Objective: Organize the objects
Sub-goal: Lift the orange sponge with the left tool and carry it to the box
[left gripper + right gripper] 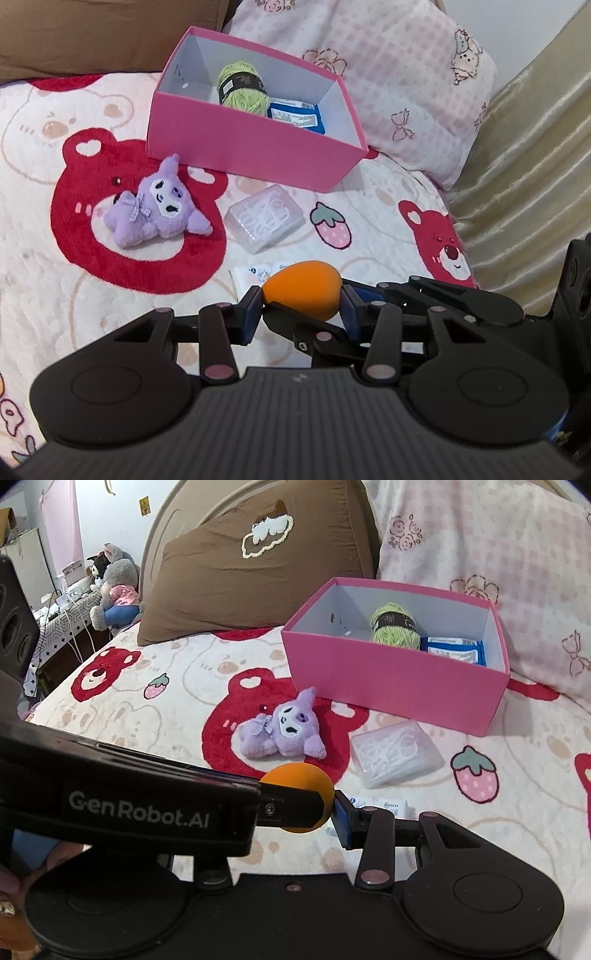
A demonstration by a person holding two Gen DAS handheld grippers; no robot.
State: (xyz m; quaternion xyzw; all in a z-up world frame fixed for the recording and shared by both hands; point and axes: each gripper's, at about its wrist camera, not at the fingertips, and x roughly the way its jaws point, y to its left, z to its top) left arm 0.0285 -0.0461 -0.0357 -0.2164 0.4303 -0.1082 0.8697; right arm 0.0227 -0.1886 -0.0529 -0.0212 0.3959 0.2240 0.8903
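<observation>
Left wrist view | both grippers, left gripper [301,308] and right gripper [295,805], clamp one orange sponge [303,295] | risk: uneven squeeze pops it loose short of pink box [255,147].

sponge [303,290] orange | box [236,147] pink | plush [155,203] purple | yarn [242,86] green | blanket [110,295] red bears

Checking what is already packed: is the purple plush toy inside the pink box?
No, the purple plush toy lies on the bear-print blanket in front of the pink box, outside it.
</observation>
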